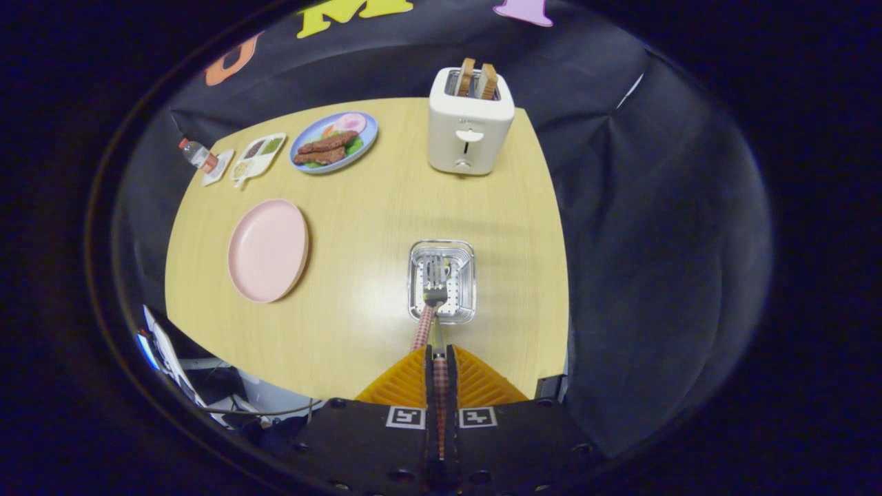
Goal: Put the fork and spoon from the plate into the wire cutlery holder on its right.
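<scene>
The wire cutlery holder [442, 281] stands on the table just ahead of my fingers. Fork tines [435, 270] show inside it. One red-checked handle [422, 329] leans out of the holder toward me. A second red-checked handle [441, 386] runs between my orange fingers [406, 387], and its metal end reaches forward to the holder. I cannot tell which handle belongs to the fork and which to the spoon. My gripper [441, 351] is shut on that second handle, above the holder's near rim. The pink plate [267, 249] lies bare to the holder's left.
A white toaster [470, 127] with two bread slices stands beyond the holder. A blue plate of food [335, 142], a small divided dish [256, 157] and a bottle [196, 154] sit at the far left. The table's edge runs close on the right of the holder.
</scene>
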`<state>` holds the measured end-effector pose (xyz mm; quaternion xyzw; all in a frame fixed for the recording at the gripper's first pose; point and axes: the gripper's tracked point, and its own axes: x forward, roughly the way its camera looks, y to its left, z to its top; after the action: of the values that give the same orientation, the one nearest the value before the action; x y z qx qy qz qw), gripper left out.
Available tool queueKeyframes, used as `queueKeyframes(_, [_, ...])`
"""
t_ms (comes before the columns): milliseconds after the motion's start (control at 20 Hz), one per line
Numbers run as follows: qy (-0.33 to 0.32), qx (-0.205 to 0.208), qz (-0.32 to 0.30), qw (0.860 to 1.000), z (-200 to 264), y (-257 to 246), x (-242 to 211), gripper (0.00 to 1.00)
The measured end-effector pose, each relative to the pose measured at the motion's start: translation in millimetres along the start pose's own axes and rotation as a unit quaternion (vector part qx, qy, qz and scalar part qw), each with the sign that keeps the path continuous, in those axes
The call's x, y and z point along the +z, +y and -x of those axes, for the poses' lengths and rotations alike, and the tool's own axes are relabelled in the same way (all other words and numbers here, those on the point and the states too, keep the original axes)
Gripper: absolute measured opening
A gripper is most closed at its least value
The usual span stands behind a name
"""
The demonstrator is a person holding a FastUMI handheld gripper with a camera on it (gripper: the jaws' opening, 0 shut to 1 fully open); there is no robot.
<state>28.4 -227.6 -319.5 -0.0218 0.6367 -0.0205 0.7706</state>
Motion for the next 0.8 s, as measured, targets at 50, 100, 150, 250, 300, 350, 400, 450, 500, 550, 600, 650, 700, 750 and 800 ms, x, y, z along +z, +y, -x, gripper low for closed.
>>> queueKeyframes(50, [0.017,0.001,-0.004,1.0,-3,-1,-2,0.03])
queueKeyframes(100, [0.033,0.002,-0.01,0.999,-7,-2,-3,0.03])
queueKeyframes(150, [0.049,0.006,-0.016,0.999,-9,-2,-6,0.03])
queueKeyframes(250, [0.074,0.012,-0.031,0.997,-16,-3,-5,0.03])
queueKeyframes(300, [0.085,0.014,-0.035,0.996,-20,-5,-4,0.03])
queueKeyframes(350, [0.097,0.015,-0.036,0.995,-27,-4,0,0.03])
queueKeyframes(400, [0.103,0.016,-0.041,0.994,-29,-5,4,0.03])
queueKeyframes(450, [0.111,0.016,-0.044,0.993,-31,-6,6,0.03])
queueKeyframes(500, [0.121,0.016,-0.047,0.991,-35,-8,9,0.03])
queueKeyframes(550, [0.133,0.015,-0.047,0.99,-38,-10,10,0.03])
queueKeyframes(600, [0.143,0.016,-0.049,0.988,-40,-10,11,0.03])
queueKeyframes(650, [0.155,0.016,-0.048,0.987,-43,-10,12,0.03])
queueKeyframes(700, [0.165,0.015,-0.05,0.985,-45,-10,12,0.03])
queueKeyframes(750, [0.171,0.016,-0.052,0.984,-48,-9,14,0.03])
queueKeyframes(800, [0.177,0.018,-0.052,0.983,-50,-8,16,0.03])
